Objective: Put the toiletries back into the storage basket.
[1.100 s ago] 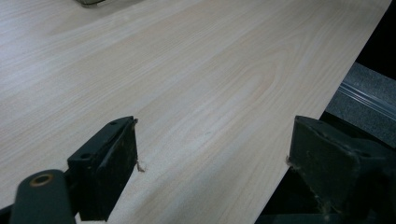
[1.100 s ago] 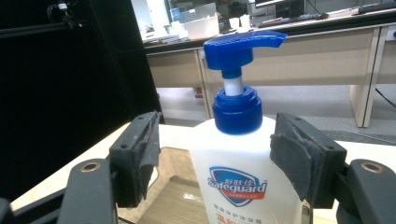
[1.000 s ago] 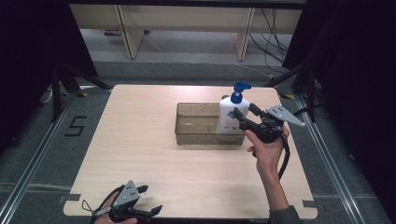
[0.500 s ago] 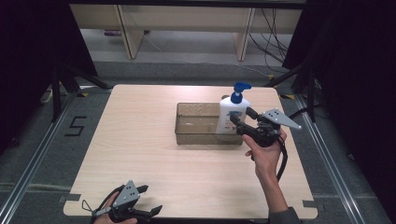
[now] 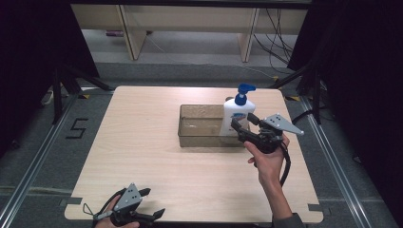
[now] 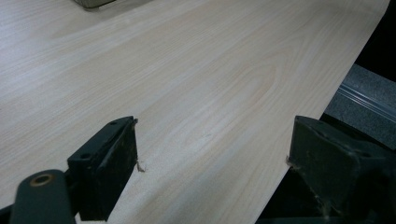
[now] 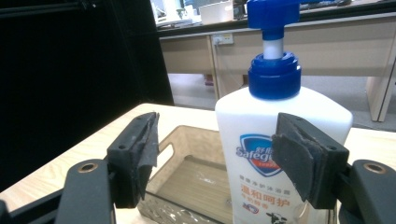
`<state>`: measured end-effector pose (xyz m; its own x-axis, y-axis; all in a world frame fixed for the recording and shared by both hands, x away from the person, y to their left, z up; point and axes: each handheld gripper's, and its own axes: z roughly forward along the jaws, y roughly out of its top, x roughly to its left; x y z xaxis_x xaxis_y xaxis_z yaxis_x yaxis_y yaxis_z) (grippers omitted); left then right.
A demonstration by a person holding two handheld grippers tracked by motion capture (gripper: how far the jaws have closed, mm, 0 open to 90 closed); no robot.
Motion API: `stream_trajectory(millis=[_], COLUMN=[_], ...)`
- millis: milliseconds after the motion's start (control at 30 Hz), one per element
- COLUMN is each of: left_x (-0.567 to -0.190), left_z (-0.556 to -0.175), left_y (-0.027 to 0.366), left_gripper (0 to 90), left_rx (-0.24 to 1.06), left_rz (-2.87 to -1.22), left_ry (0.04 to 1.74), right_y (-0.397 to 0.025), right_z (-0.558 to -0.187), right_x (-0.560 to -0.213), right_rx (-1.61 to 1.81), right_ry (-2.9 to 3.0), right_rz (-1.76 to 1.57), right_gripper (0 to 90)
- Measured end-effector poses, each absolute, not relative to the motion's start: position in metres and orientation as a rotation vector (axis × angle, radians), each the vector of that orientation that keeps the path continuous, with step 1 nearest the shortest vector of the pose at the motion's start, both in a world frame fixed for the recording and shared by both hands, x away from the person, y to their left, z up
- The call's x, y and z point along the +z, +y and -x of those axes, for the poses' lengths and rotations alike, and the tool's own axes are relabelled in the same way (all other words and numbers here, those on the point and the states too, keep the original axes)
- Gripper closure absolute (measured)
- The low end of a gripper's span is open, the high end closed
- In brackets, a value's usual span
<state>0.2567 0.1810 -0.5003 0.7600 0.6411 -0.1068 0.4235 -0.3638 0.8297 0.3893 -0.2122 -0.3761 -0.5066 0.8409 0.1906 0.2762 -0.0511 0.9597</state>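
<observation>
Pale wood desk [image 5: 142, 142] on a dark floor, with cabinets behind it at twelve o'clock.

White Safeguard pump bottle [image 5: 237, 115] with a blue pump head stands upright in the right end of a clear smoky plastic bin [image 5: 199, 128], at about two o'clock from the desk's middle. Right gripper [image 5: 243, 122] sits just beside the bottle at its four o'clock, jaws apart; in the right gripper view [image 7: 215, 154] one pad lies in front of the bottle's label and the other over the bin, neither pressing it. Left gripper [image 5: 151, 204] rests at the desk's seven o'clock edge, well apart from the bin, jaws spread wide over bare wood.
</observation>
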Motion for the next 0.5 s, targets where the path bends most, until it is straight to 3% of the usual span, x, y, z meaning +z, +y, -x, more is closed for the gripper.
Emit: stream_trajectory(millis=[500], left_x=[-0.4993], left_z=[-0.2567], left_y=[0.1816], left_gripper=[14.9], left_rx=[0.289], left_rz=[-2.021], left_ry=[0.805], right_y=[-0.2084], right_z=[-0.384], right_x=[-0.3812], right_rx=[1.597], right_ry=[1.8], right_rz=[-1.176], right_gripper=[28.5])
